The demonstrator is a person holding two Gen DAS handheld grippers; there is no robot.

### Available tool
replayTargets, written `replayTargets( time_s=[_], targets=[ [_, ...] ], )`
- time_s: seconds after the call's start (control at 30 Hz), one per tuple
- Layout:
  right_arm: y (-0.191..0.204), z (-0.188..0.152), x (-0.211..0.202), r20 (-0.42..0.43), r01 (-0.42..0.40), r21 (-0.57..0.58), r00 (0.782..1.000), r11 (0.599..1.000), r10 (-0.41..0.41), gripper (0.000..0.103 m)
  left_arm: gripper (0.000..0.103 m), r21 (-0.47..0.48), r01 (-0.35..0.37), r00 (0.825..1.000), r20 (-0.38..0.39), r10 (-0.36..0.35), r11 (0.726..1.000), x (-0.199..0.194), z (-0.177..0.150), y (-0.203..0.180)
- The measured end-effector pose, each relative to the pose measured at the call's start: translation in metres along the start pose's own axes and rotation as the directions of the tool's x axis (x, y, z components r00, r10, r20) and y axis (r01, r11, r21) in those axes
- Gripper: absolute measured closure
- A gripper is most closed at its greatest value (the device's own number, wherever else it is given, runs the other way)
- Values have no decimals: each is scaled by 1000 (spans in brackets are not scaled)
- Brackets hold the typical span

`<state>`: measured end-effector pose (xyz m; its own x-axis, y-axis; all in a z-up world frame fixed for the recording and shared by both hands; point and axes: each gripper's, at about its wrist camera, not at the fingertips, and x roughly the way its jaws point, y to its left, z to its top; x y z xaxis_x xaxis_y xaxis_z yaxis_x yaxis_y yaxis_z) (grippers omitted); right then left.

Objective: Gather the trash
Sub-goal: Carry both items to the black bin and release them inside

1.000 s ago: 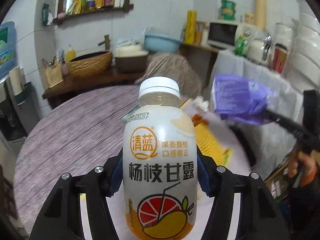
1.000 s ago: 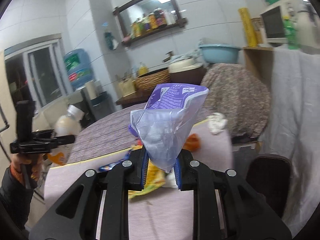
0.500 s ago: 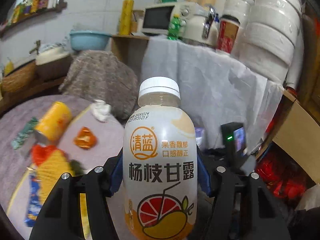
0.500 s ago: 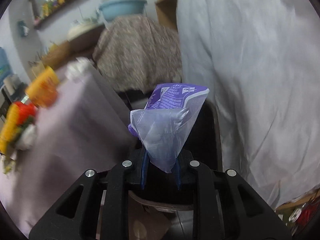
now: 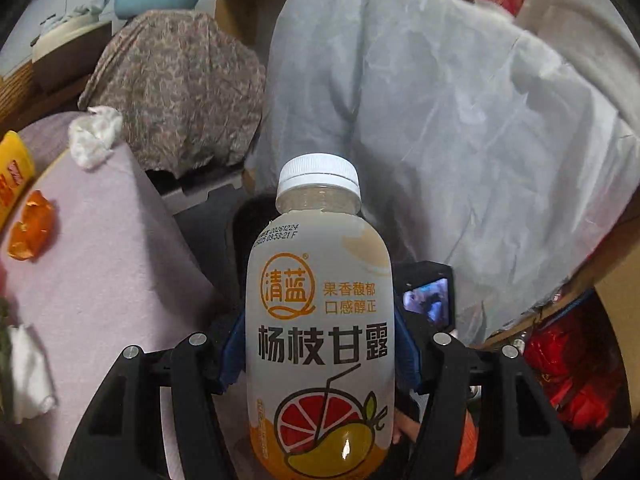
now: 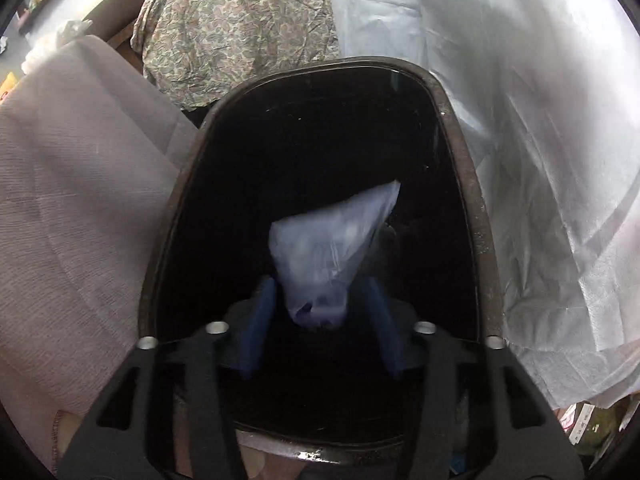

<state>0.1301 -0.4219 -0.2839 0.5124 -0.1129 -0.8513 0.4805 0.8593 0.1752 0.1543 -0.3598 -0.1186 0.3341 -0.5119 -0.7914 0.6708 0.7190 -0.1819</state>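
Change: the right claw (image 6: 320, 312), which a moment ago pinched the crumpled translucent purple plastic bag (image 6: 332, 256) above the pink-clothed bench (image 6: 76, 184), now hangs over the mouth of the black plastic trash bin (image 6: 476, 216); the bench has slid to the left of its view.
Right claw: its blue pads are spreading apart, with clear gaps on both sides of the bag; nothing is pressed between them.
Purple bag: loose between the opening pads, blurred, directly over the bin's dark interior and inside its rim line; it looks to be dropping in.
Left claw: the left claw (image 5: 320, 344) is clamped on the white-capped plastic drink bottle with the orange fruit label (image 5: 320, 320), pads against both sides of its body, bottle upright in the view.
Left view shift: earlier it faced the bench top; now it looks past the bench's right edge toward the dark bin beyond the bottle and the white sheet draped behind.
Still on the bench: an orange peel (image 5: 30, 228) and a crumpled white tissue (image 5: 94, 138) near the far edge; a yellow packet (image 5: 14, 176) at the left.
Meaning: one piece of trash is as good as binned; the bottle seems next, once it is over the opening.
Remaining: several bench items are yet to be collected.
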Motion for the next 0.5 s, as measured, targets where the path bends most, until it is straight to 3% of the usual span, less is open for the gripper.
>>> replayTargets(
  time_s=[0.27, 0.37, 0.5],
  targets=[
    [-18, -7, -47, 131, 110, -17, 986, 994, -107, 37, 42, -12, -69, 993, -101, 68, 998, 65, 8, -4],
    [-28, -6, -57, 151, 199, -6, 969, 980, -196, 32, 42, -16, -77, 985, -155, 74, 997, 88, 8, 0],
    [-49, -5, -69, 172, 290, 22, 942, 957, -289, 29, 42, -25, -75, 983, -169, 70, 997, 97, 6, 4]
  ],
)
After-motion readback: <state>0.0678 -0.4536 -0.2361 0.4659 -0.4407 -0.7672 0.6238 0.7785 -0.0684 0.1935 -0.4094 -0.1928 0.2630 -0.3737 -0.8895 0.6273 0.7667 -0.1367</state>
